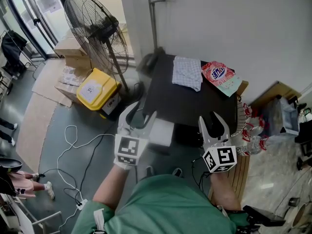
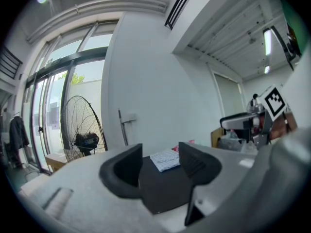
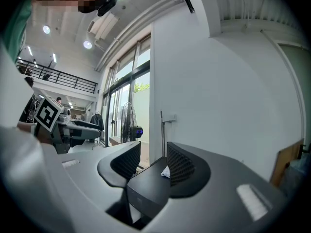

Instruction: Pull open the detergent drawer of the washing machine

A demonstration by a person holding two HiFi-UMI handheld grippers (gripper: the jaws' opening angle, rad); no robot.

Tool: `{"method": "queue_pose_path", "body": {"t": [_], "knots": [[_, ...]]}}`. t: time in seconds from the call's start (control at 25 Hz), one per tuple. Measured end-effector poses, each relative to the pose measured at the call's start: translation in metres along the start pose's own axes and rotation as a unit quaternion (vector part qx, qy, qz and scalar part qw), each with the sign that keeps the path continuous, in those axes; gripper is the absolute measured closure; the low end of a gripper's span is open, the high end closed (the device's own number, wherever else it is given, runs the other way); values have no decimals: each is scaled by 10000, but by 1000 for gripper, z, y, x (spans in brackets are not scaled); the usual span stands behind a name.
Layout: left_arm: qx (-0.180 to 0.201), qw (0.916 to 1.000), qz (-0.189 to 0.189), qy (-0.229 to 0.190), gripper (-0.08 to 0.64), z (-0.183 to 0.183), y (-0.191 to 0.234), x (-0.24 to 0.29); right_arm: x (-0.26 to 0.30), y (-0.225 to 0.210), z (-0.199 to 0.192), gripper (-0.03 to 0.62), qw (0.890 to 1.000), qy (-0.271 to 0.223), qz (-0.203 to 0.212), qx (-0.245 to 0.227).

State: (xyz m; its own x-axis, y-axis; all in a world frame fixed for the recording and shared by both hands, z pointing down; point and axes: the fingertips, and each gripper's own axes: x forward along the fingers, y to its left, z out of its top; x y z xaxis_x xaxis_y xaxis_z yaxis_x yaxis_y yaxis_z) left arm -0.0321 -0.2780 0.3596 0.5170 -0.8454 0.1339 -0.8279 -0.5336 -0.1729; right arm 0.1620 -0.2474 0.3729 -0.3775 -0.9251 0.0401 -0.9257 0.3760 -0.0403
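Detergent drawer (image 1: 162, 132), taken to be the pale block projecting from the front of the washing machine (image 1: 195, 104) at frame centre, lay just right of the left tool (image 1: 141, 112), the nearer one. Its long axis apparently ran toward the lower edge. The left tool and the right tool (image 1: 213, 121) both stood with jaws apart, gripping nothing. Whether either touched the machine could not be told.

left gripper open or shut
Open: left gripper jaws stand apart, nothing clamped, only the washing machine top visible between them.
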Motion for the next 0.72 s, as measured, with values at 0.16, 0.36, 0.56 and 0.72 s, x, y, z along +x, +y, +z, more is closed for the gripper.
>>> {"method": "queue_pose_path", "body": {"t": [0.16,0.36,0.56,0.72], "knots": [[-9,10000,-3,6,330,0,0,0,1,0,0,424,10000,3,8,0],[-22,10000,-11,17,331,-1,0,0,0,2,0,425,10000,14,29,0],[-36,10000,-13,18,331,-3,1,0,0,2,-1,431,10000,-11,50,-38],[-30,10000,-15,24,333,-3,0,0,-1,2,0,439,9999,-64,65,-82]]}}
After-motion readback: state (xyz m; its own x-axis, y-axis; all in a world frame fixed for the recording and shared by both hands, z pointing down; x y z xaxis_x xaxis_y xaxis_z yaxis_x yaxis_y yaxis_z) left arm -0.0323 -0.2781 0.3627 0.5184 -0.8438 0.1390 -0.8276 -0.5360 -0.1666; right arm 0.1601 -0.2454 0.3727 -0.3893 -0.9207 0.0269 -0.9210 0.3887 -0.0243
